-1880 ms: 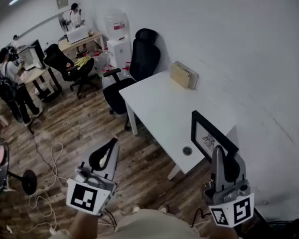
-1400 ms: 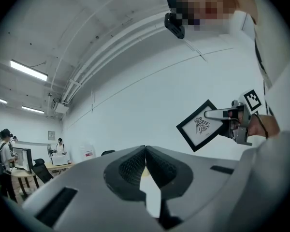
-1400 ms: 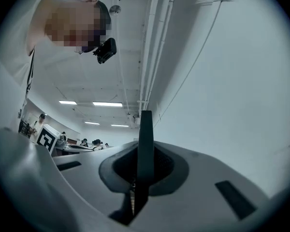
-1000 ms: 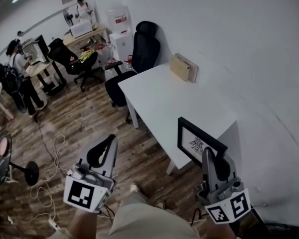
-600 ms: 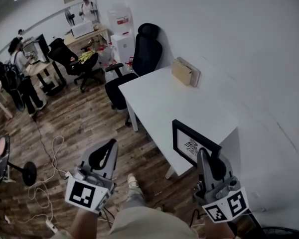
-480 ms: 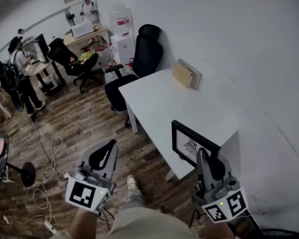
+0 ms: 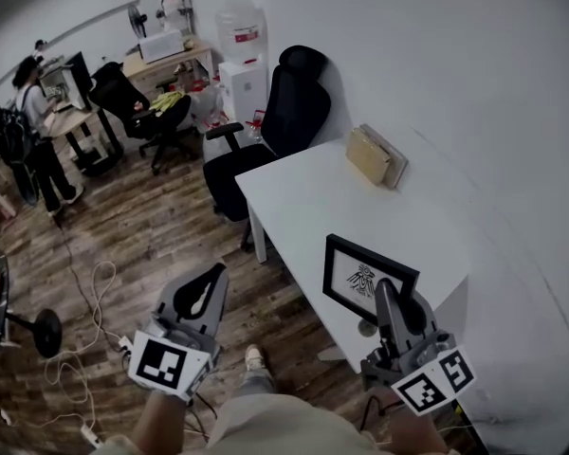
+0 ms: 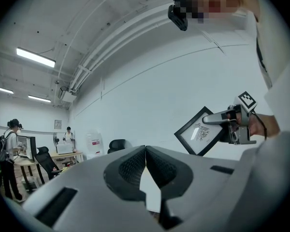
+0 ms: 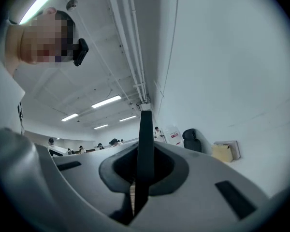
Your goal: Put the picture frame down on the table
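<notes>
A black picture frame with a white print stands upright over the near corner of the white table. My right gripper is shut on its lower right edge. The right gripper view shows the frame edge-on as a thin black bar between the jaws. My left gripper hangs over the wooden floor, left of the table, shut with nothing in it; its jaws meet tip to tip. In the left gripper view the frame and right gripper show at the right.
A tan box stands against the wall at the table's far side. A black office chair sits at the table's far end, beside a water dispenser. Cables lie on the floor. People and desks fill the back left.
Both grippers have moved toward the table. The frame, still in the right gripper, now stands over the table's near corner instead of off its edge.
</notes>
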`<state>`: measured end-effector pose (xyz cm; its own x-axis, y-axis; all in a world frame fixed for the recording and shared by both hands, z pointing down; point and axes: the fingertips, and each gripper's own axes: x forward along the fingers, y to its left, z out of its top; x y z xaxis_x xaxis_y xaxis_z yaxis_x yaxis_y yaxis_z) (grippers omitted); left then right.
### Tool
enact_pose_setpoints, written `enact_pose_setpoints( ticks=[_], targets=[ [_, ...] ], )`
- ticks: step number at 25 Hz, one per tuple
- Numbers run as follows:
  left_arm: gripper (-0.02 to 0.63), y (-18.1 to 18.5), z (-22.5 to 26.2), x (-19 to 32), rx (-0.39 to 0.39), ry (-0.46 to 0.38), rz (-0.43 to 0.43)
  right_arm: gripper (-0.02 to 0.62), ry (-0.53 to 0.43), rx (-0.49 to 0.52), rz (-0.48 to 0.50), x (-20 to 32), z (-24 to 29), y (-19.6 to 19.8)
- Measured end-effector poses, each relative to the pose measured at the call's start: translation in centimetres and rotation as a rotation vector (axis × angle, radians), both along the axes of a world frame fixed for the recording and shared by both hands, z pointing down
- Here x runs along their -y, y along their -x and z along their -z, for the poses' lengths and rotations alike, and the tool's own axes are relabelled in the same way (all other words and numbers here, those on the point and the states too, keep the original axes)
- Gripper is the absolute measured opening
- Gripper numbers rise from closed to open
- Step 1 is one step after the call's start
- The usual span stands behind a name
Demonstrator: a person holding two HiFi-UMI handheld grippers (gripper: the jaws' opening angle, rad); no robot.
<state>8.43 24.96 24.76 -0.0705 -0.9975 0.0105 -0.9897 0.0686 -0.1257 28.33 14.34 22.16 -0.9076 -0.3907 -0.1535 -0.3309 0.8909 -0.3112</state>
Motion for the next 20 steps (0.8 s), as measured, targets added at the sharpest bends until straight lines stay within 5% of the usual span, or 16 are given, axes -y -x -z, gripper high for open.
enact_pose_setpoints(
  ticks=[11,20],
  targets=[
    [0.023,14.1,-0.7,5.2,-0.024,0.018,-0.021,0.031,0.087,0.013,-0.054,5.9,-0.2,12.9],
    [0.023,20.4,-2.1,9.2,-0.054,0.011,-0.062,0.031,0.16,0.009,-0.106,10.0,-2.9,19.9]
  ],
)
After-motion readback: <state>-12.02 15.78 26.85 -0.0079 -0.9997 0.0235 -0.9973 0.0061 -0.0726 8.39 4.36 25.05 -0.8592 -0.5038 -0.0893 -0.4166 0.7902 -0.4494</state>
